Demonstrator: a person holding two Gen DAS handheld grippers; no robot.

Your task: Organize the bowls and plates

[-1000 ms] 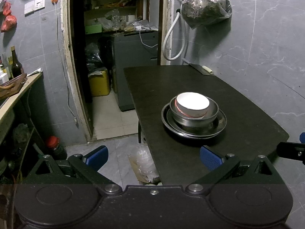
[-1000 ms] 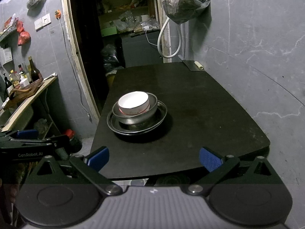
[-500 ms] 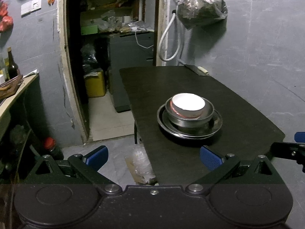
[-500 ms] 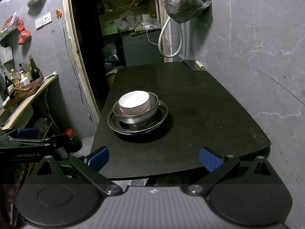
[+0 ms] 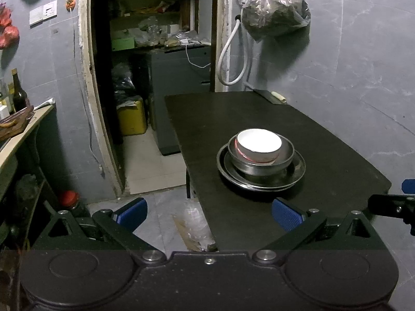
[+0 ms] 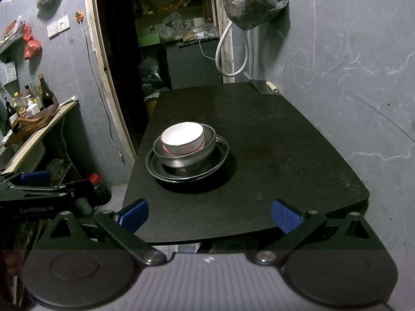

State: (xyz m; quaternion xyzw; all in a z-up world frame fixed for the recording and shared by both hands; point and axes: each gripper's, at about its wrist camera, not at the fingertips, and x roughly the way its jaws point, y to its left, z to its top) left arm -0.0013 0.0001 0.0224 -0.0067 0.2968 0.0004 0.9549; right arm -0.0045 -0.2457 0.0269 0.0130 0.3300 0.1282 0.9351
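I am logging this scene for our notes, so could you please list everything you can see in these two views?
White bowl: 1, white with a red band, nested in the metal bowl.
Metal bowl: 1, silver, on the metal plates.
Metal plates: apparently 2, silver, stacked on the table's left part.
Table: 1, black, against the grey wall.
Plastic bag: 1, clear with dark contents, hanging on the wall.
Hose: 1, white, looped beside the doorway.
Bottles: several, on the left counter.
Yellow container: 1, on the floor inside the doorway.
Left gripper: open, empty.
Right gripper: open, empty.
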